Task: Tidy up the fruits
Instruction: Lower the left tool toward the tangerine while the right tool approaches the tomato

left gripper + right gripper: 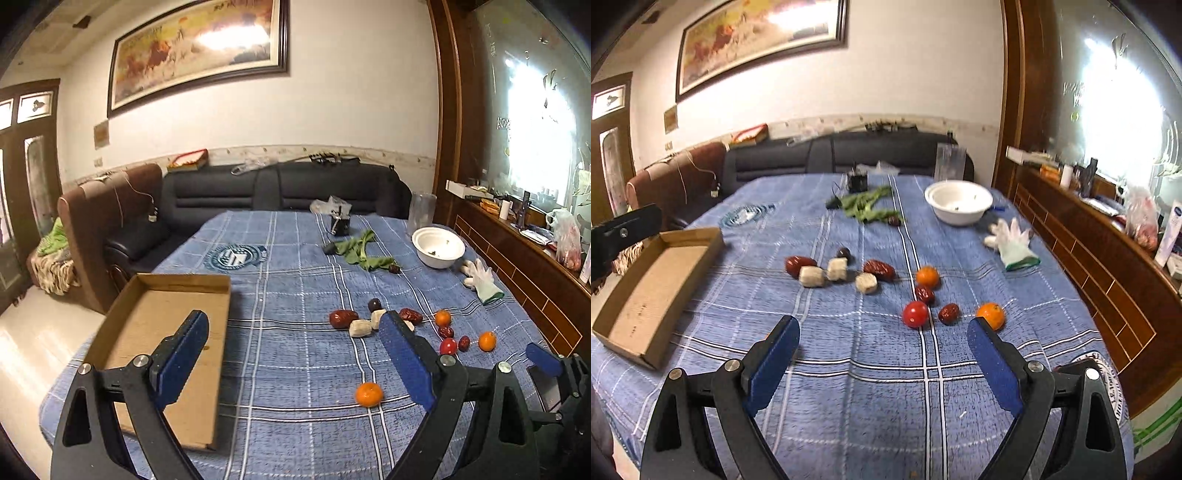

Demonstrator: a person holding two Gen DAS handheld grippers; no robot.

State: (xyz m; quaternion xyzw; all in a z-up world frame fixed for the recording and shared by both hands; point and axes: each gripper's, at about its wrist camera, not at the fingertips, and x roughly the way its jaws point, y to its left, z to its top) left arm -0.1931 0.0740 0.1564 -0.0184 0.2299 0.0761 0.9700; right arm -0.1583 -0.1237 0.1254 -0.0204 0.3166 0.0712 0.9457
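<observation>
A blue plaid tablecloth covers the table, and everything here is placed against the shallow cardboard tray lying open at its left edge. Far to the tray's right and further back sits a white bowl, with a white glove just on the near side of it and a green cloth to the bowl's left. The left gripper hangs with its jaws spread wide and nothing between them, one finger over the tray's floor. The right gripper is likewise wide apart and empty, above bare cloth to the tray's right. The fruits lie scattered right of the tray: three pale cubes flanked by large red dates, then a cherry tomato, small dates and two small oranges further right. A third orange lies nearer, well apart from the tray.
</observation>
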